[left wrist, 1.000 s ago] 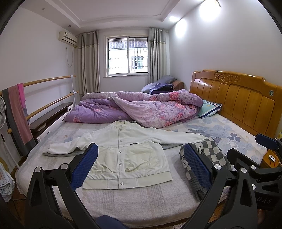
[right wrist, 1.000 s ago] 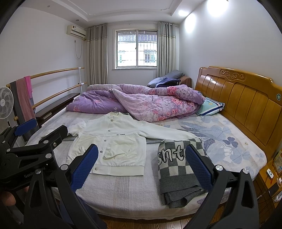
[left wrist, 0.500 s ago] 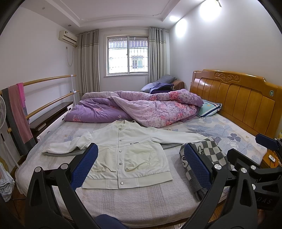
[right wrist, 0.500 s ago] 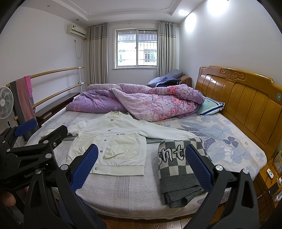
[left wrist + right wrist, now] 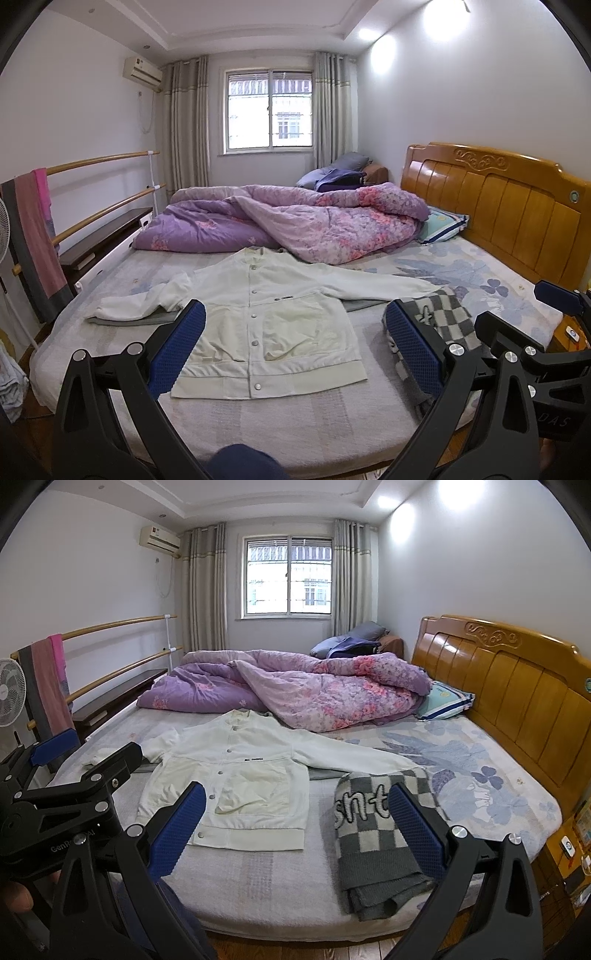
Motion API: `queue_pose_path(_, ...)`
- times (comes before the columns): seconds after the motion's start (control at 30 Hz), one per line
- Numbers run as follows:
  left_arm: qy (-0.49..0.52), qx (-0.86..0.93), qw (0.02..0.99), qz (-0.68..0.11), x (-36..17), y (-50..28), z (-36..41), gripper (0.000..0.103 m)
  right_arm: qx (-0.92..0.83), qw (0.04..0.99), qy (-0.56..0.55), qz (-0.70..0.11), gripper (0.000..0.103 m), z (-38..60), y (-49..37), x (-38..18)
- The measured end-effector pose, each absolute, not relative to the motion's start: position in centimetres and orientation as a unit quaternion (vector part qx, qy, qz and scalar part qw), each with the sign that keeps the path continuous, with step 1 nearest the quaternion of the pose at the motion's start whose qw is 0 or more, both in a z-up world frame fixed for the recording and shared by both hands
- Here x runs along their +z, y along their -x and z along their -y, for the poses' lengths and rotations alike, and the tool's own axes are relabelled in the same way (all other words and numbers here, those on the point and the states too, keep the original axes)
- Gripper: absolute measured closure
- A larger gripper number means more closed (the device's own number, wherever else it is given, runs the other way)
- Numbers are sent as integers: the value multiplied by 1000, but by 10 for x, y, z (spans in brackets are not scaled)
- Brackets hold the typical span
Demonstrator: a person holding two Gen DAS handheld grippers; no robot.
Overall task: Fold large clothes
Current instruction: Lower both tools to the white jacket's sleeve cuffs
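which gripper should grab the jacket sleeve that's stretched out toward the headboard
Probably the right gripper: that sleeve of the white jacket lies on its side, beside the checkered sweater. Both grippers are open, touching nothing.

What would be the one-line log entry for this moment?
left tool: open, above bed | right tool: open, above bed | white jacket: flat, unfolded, untouched | checkered blanket: folded beside jacket

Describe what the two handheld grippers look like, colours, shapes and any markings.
Both look alike. The left gripper and right gripper have matte black, triangular skeleton frames with silver bolt heads. Their fingers carry blue, dimpled rubber pads. White lettering shows on the left gripper's body in the right wrist view, only partly legible. No cables visible.
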State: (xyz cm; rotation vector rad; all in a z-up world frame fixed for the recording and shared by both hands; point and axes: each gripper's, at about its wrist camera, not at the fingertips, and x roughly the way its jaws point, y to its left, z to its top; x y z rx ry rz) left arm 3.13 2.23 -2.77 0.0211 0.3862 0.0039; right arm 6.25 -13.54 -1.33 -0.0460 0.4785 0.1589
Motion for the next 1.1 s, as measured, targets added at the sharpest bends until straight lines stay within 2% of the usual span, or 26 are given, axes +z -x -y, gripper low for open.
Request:
queue_pose_path(0.2, 3, 31, 976, -217, -44, -65, -57, 5, 110, 959, 20, -261, 8, 102, -110, -30)
queue_pose_path(0.47, 57, 43, 952, -298, -100, -155, -138, 5, 161, 932, 3, -324, 8, 32, -203, -81)
queue_pose_path(0.67, 127, 31, 934, -334, -156, -224, -236, 5, 212, 912, -27, -351, 8, -41, -292, -127)
queue_pose_path(0.83, 163, 94, 917, -351, -206, -274, -360, 5, 260, 884, -38, -385, 8, -106, -372, -176)
queue_pose_path(0.9, 186, 135, 900, -371, -225, -291, -417, 5, 282, 872, -39, -398, 23, -129, -401, -196)
queue_pose_path(0.97, 199, 166, 889, -378, -239, -302, -471, 5, 300, 856, -40, -419, 50, -151, -429, -217)
queue_pose_path(1.03, 234, 203, 874, -375, -253, -308, -537, 5, 312, 843, -44, -436, 65, -172, -453, -238)
queue_pose_path(1.1, 278, 227, 859, -365, -264, -309, -589, 5, 324, 831, -53, -449, 75, -195, -478, -260)
